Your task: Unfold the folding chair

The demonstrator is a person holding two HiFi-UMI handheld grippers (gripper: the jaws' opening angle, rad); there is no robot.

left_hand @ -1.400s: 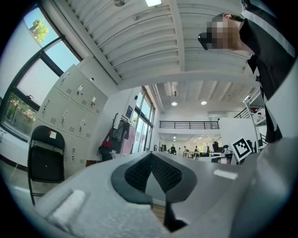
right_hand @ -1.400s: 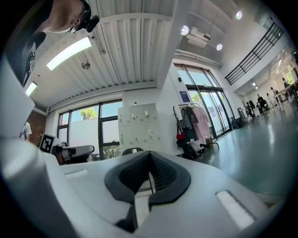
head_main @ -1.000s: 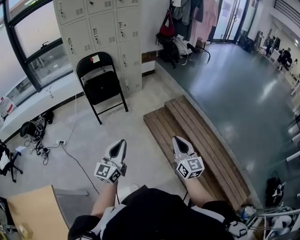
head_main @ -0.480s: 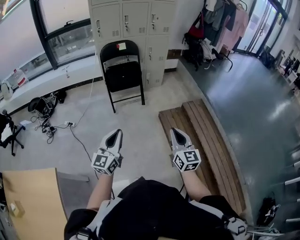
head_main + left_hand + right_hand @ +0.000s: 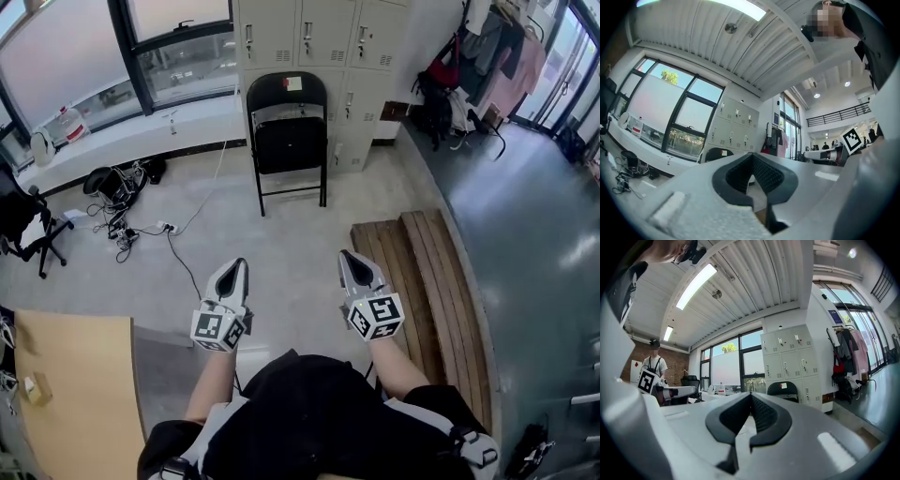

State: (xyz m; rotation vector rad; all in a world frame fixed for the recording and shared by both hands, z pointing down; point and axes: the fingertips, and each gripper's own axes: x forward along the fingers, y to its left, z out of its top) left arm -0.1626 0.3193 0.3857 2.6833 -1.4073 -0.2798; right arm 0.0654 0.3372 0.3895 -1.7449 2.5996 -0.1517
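Observation:
A black folding chair (image 5: 290,141) stands folded, leaning upright against the grey lockers (image 5: 309,37), with a small white label on its backrest. My left gripper (image 5: 234,265) and right gripper (image 5: 349,256) are held side by side above the pale floor, well short of the chair and pointing toward it. Both are shut with nothing between the jaws. In the left gripper view the chair (image 5: 715,153) shows far off, left of my shut left gripper (image 5: 752,157). In the right gripper view the chair (image 5: 783,389) shows right of my shut right gripper (image 5: 751,395).
A low wooden slatted platform (image 5: 427,272) lies on the floor to the right. Cables and a power strip (image 5: 131,225) lie at the left below the window sill (image 5: 141,136). A wooden table (image 5: 66,394) is at lower left. Coats and bags (image 5: 450,84) hang at the back right.
The chair has shifted from the upper left toward the top centre of the head view and looks nearer. Both grippers have travelled toward it, still shut and side by side.

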